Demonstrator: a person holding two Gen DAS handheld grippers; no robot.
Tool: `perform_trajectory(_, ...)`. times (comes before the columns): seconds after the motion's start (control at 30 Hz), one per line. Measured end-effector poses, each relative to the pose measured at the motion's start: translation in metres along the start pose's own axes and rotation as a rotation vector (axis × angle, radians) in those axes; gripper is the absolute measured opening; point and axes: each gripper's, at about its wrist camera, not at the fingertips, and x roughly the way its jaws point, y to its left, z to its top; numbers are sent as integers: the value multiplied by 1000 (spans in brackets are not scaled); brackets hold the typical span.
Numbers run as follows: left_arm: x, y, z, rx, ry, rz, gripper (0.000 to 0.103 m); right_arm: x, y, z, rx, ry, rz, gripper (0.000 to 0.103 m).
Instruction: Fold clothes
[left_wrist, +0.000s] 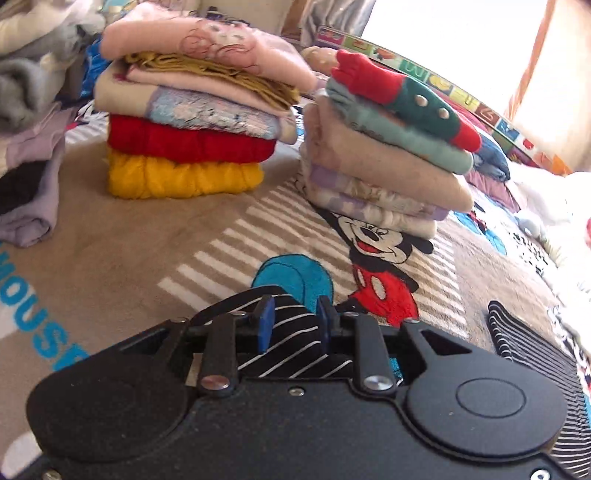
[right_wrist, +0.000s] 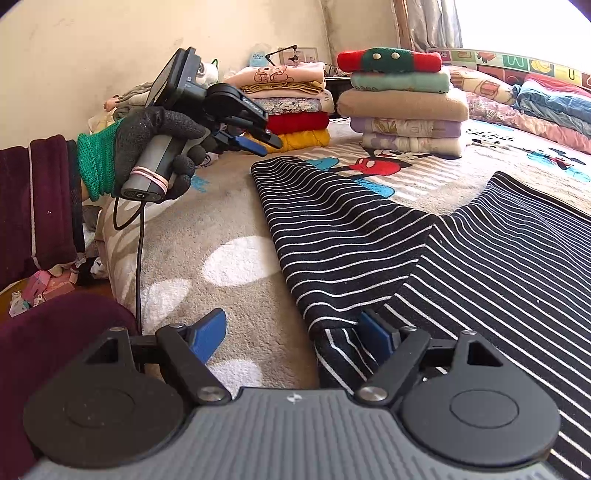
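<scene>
Left gripper (left_wrist: 293, 321) hangs over the sleeve end of the striped shirt (right_wrist: 480, 266), blue pads narrow but not clamped on fabric (from the right wrist view it floats clear above the sleeve). Right gripper (right_wrist: 295, 338) spread wide at the shirt's near edge, one pad against the knit. Shirt is thin, black with white stripes, flat on a fuzzy cartoon blanket (right_wrist: 236, 206). Beyond the shirt, two stacks of folded clothes (left_wrist: 192, 110). Only the right view shows the gloved hand (right_wrist: 147, 147).
</scene>
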Motion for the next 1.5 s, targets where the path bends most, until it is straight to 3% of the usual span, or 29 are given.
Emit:
perform_trajectory(0.07, 9, -2, 9, 28, 5, 42, 36, 0, 0, 0, -1, -1, 0, 80)
perform_trajectory(0.13, 29, 6, 22, 42, 85, 34, 43, 0, 0, 0, -2, -2, 1, 80)
perform_trajectory(0.2, 47, 12, 31, 80, 157, 60, 43, 0, 0, 0, -2, -2, 2, 80)
perform_trajectory(0.27, 57, 15, 37, 138, 220, 39, 44, 0, -1, 1, 3, -3, 6, 81)
perform_trajectory(0.4, 64, 13, 36, 225, 271, -17, 42, -1, -2, 0, 7, -4, 10, 81)
perform_trajectory(0.43, 66, 12, 35, 246, 284, -31, 32, -1, -2, 0, 7, -5, 11, 81)
perform_trajectory(0.47, 68, 12, 35, 268, 297, -45, 8, -1, -1, 0, 7, -6, 11, 81)
perform_trajectory(0.5, 69, 11, 34, 289, 305, -58, 8, -1, -1, 0, 7, -7, 11, 81)
perform_trajectory(0.57, 62, 10, 34, 287, 225, -58, 7, -1, -1, -1, 7, -2, 16, 82)
perform_trajectory(0.6, 60, 14, 36, 246, 177, -70, 7, -1, -1, -1, 7, 1, 18, 83)
perform_trajectory(0.73, 71, 34, 29, 125, 134, -41, 8, 0, -1, -1, 7, 10, 21, 83)
perform_trajectory(0.8, 73, 41, 29, 97, 125, 34, 8, 0, -1, -1, 8, 12, 21, 83)
perform_trajectory(0.87, 59, 53, 33, 29, 78, 29, 21, -1, 0, -1, 5, 10, 19, 83)
perform_trajectory(0.93, 42, 61, 35, -19, 42, 14, 23, -2, 0, -1, -1, 0, 16, 83)
perform_trajectory(1.03, 15, 57, 31, -33, 27, -109, 23, -6, 5, 0, -28, -27, 11, 82)
perform_trajectory(1.13, 10, 37, 17, -78, 116, -299, 23, -8, 9, 1, -43, -48, 29, 82)
perform_trajectory(1.2, 25, 31, 2, -221, 224, -451, 34, -6, 11, 1, -54, -37, 29, 82)
perform_trajectory(1.23, 32, 28, -6, -290, 275, -519, 56, -4, 12, 0, -57, -30, 28, 82)
perform_trajectory(1.27, 42, 25, -13, -332, 298, -513, 60, -4, 12, 0, -56, -28, 29, 82)
perform_trajectory(1.3, 48, 24, -16, -330, 282, -447, 58, -4, 12, 0, -53, -28, 31, 82)
perform_trajectory(1.33, 51, 29, -16, -337, 231, -396, 46, -4, 11, 0, -50, -28, 33, 82)
perform_trajectory(1.43, 52, 66, -13, -591, 124, -370, 44, -4, 10, 0, -41, -29, 36, 82)
perform_trajectory(1.5, 44, 64, -10, -597, 110, -382, 46, -5, 10, -1, -41, -30, 37, 82)
